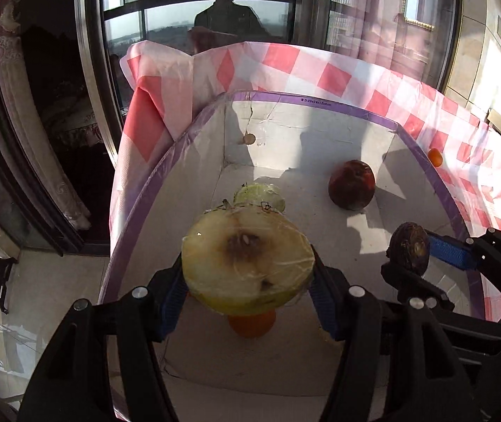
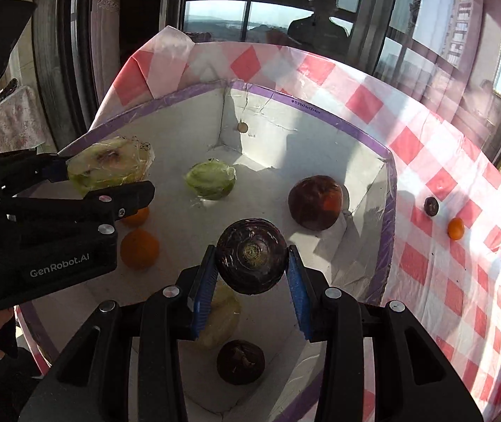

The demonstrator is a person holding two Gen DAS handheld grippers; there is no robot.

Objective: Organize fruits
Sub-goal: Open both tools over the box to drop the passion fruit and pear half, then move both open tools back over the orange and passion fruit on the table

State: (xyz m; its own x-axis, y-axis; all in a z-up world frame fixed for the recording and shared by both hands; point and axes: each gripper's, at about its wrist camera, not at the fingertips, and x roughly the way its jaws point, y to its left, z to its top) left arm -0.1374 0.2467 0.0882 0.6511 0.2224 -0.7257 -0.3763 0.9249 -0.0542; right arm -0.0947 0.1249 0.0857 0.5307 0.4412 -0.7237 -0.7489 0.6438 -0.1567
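My left gripper (image 1: pixel 247 274) is shut on a plastic-wrapped half of a pale green fruit (image 1: pixel 246 256), held above the white box (image 1: pixel 320 103); it also shows in the right wrist view (image 2: pixel 106 167). My right gripper (image 2: pixel 252 267) is shut on a dark purple round fruit (image 2: pixel 252 256), over the box; in the left wrist view that fruit (image 1: pixel 410 248) is at the right. In the box lie a green wrapped piece (image 2: pixel 211 179), a dark red fruit (image 2: pixel 315 202), an orange (image 2: pixel 139 248), a yellowish piece (image 2: pixel 220 316) and another dark fruit (image 2: pixel 240 361).
The box has a purple rim and stands on a red-and-white checked cloth (image 2: pixel 443 246). On the cloth to the right lie a small orange fruit (image 2: pixel 456 228) and a small dark fruit (image 2: pixel 430 206). Windows and curtains stand behind.
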